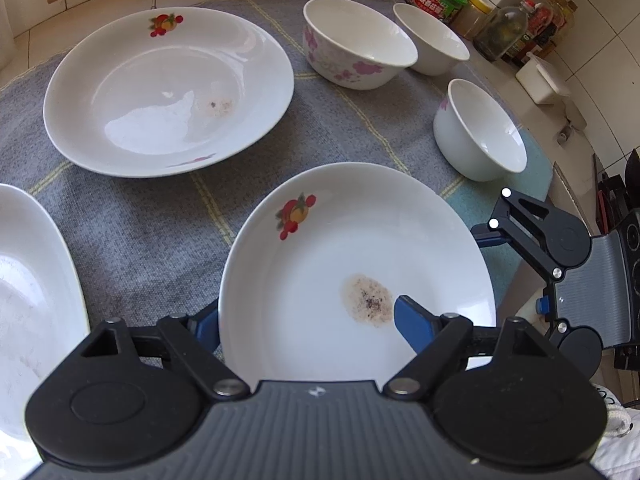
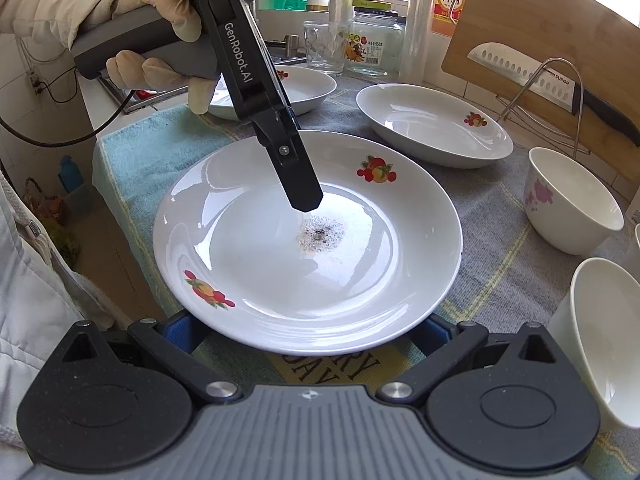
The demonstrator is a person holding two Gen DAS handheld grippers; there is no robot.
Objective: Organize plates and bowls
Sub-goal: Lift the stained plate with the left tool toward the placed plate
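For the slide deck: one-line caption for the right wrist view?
Left gripper straddles the stained plate's rim as the right gripper waits at its near edge.

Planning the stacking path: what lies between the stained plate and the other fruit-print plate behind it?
Only bare grey cloth separates stained plate from far plate, in the left wrist view.

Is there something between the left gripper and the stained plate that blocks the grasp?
Nothing visible. The left gripper already straddles the rim of the stained plate, one finger inside and one outside under the rim.

White plate (image 2: 280, 280) with red-orange fruit motifs, white bowl (image 1: 356, 46) with pink flowers, grey yellow-lined cloth (image 1: 152, 236)
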